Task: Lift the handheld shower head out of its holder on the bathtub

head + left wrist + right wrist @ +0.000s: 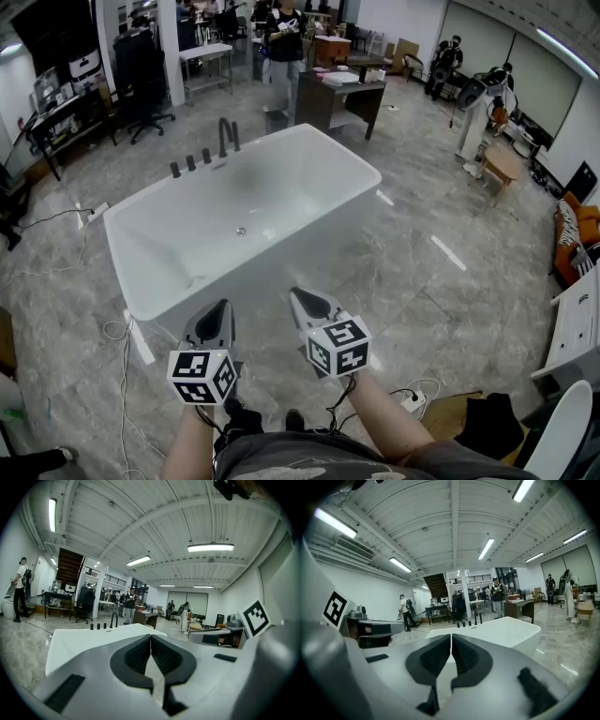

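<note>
A white freestanding bathtub [281, 164] stands in the middle of the floor ahead of me. On its far rim sits a row of black fittings: a curved spout [224, 134], a slim upright piece that looks like the handheld shower head [235, 137] right beside it, and three short knobs [190, 163]. The same fittings show small in the left gripper view [113, 619] and the right gripper view [476, 618]. Both grippers hover side by side short of the tub's near wall. My left gripper [225, 307] [150, 637] is shut and empty. My right gripper [294, 293] [451, 636] is shut and empty too.
Behind the tub stand a dark desk [341, 97] and a person [282, 42]. An office chair [142, 77] and tables are at the back left. Cables [58, 217] trail on the floor at the left, a power strip [413, 401] lies near my feet, and a white cabinet [577, 330] is at the right.
</note>
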